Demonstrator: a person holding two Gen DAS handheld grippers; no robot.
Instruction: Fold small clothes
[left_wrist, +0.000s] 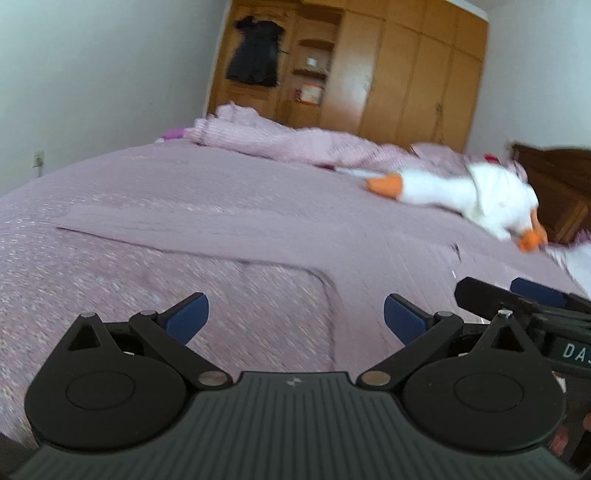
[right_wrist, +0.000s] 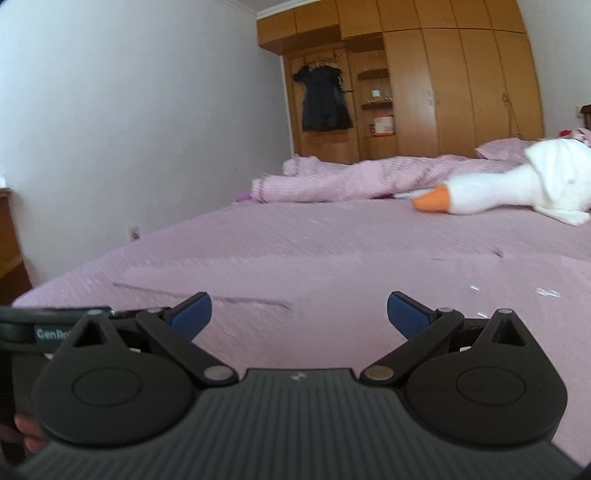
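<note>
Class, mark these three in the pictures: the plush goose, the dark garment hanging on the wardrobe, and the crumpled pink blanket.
Plush goose (right_wrist: 491, 192), right wrist view, on its white neck.
Dark garment (right_wrist: 325, 101), right wrist view, on its middle.
Crumpled pink blanket (left_wrist: 295, 138), left wrist view, on its ridge.

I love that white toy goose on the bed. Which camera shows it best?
The left wrist view: the toy goose shows from beak to orange feet, though blurred. The right wrist view shows its head and neck sharper, but the frame edge crops its body.
</note>
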